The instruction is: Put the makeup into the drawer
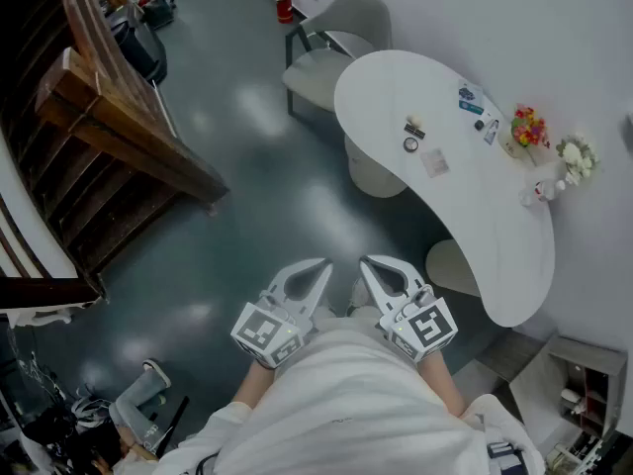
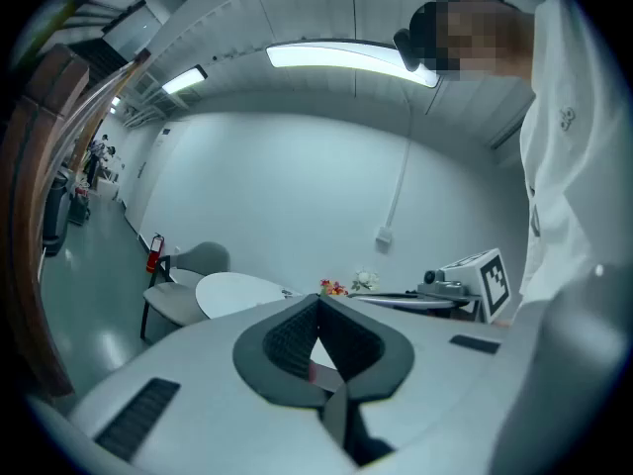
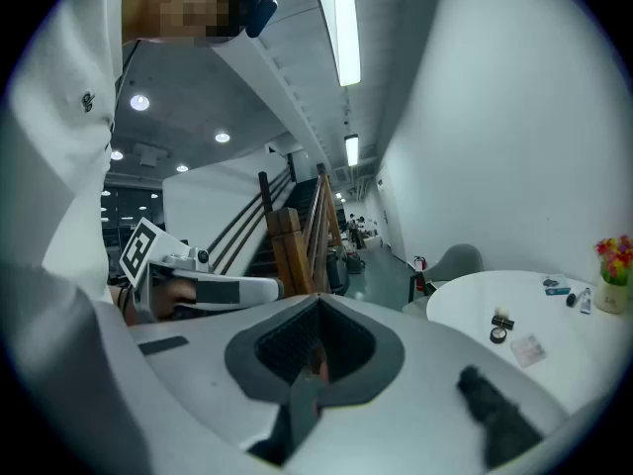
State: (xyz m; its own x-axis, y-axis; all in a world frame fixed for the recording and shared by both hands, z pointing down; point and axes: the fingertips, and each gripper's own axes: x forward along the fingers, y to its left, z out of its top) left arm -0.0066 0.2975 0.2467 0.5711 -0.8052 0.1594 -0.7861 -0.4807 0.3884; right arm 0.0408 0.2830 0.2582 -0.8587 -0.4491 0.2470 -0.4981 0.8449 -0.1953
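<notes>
Small makeup items lie on a white curved table (image 1: 396, 87) at the upper right of the head view: a round compact (image 1: 410, 144), a small dark piece (image 1: 414, 130) and a flat square packet (image 1: 434, 162). The right gripper view shows the compact (image 3: 497, 334) and packet (image 3: 527, 348) far off on the table (image 3: 465, 310). My left gripper (image 1: 326, 262) and right gripper (image 1: 364, 261) are side by side close to my body, well short of the table. Both are shut and hold nothing. The left gripper's (image 2: 318, 300) tips meet, as do the right gripper's (image 3: 318, 300).
Blue items (image 1: 471, 102), a bunch of coloured flowers (image 1: 529, 127) and white flowers (image 1: 577, 156) stand along the table's far side. A grey chair (image 1: 336, 38) stands behind the table, and a wooden staircase (image 1: 109, 117) rises at left. A shelf unit (image 1: 584, 384) stands at lower right.
</notes>
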